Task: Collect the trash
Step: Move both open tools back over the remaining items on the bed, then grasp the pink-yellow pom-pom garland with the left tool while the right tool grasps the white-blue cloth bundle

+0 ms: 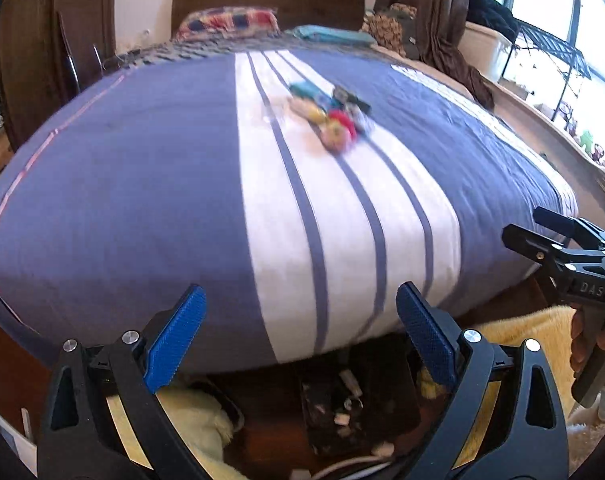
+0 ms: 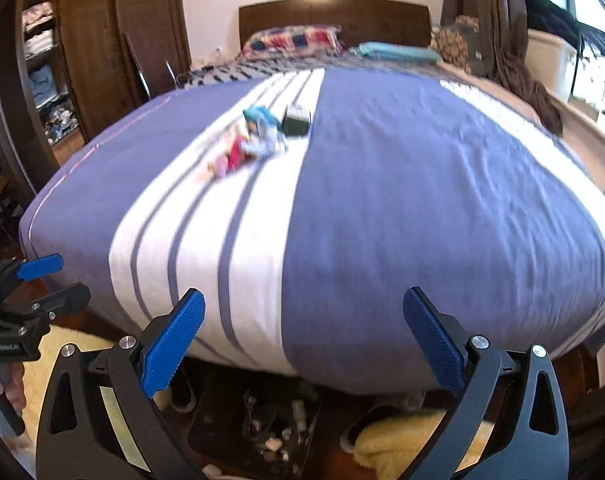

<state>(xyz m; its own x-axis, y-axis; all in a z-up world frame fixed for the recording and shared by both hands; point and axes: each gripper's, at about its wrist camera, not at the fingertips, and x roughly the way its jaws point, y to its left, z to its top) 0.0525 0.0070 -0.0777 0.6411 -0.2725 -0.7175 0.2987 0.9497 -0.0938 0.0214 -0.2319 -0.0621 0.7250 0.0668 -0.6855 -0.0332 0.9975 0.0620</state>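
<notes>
Bed (image 1: 142, 184) fills both views, blue cover with a white striped band running foot to headboard. Trash pile (image 1: 326, 114) sits on that band, about mid-bed, nearer the headboard end than the foot edge: crumpled wrappers, something red, something teal, a dark item at the far side. Too blurred to separate pieces.

You're standing off the foot edge with both tools well short of the pile. Left tongs (image 1: 300, 338) spread wide, nothing between the pads. Right tongs (image 2: 304, 340) the same: wide open, empty.

Risks from here, my read:
- Long reach over the foot edge; lean in and the cover can drag and scatter the pile.
- Light wrappers: come in flat and the pads will likely shove them instead of pinching.
- Soft cover: press down and you may grab fabric with the trash.
- Pieces are touching, so one pinch could lift one and flick another off.
- Clutter on the floor (image 2: 262, 428) under the foot edge: watch your footing.
</notes>
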